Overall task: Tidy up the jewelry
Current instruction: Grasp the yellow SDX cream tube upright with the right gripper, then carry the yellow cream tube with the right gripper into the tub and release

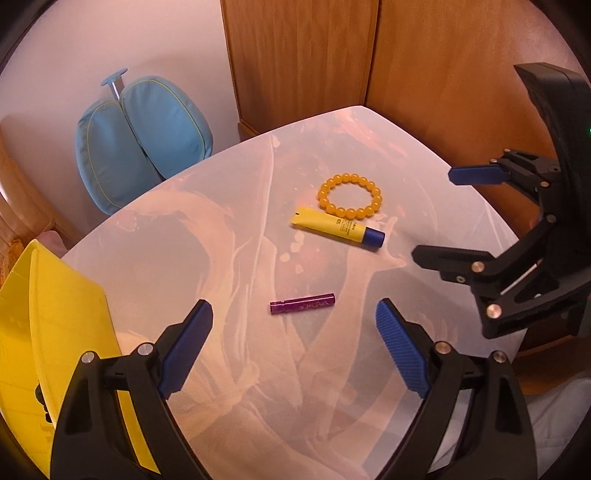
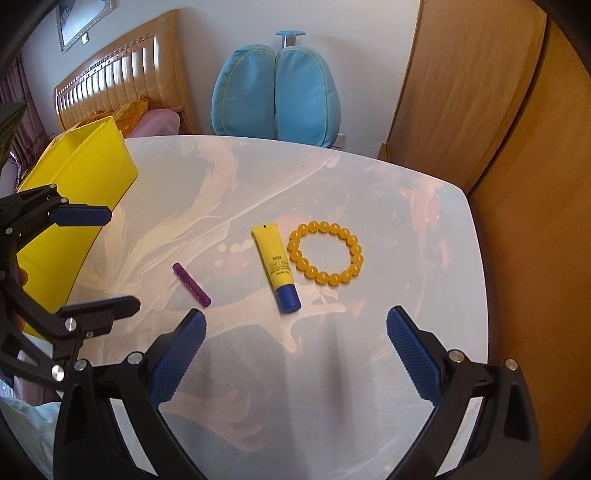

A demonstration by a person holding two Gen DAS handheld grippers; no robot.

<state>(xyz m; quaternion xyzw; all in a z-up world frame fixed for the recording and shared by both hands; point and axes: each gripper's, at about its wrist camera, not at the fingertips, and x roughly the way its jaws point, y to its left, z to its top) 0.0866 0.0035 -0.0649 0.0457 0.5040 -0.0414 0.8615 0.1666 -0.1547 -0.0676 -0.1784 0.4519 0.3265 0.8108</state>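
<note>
Pale marbled table stands before a plain white wall, with a blue cushioned chair back behind it, wooden wardrobe panels at right, a slatted wooden headboard and framed picture at left.

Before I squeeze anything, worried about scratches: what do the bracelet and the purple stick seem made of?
Bracelet: glossy, translucent amber-yellow beads, probably resin or glass, each with a highlight. Purple stick: metallic-looking sheen, likely anodised metal or coated plastic.

Home bedroom (wooden headboard)
</note>
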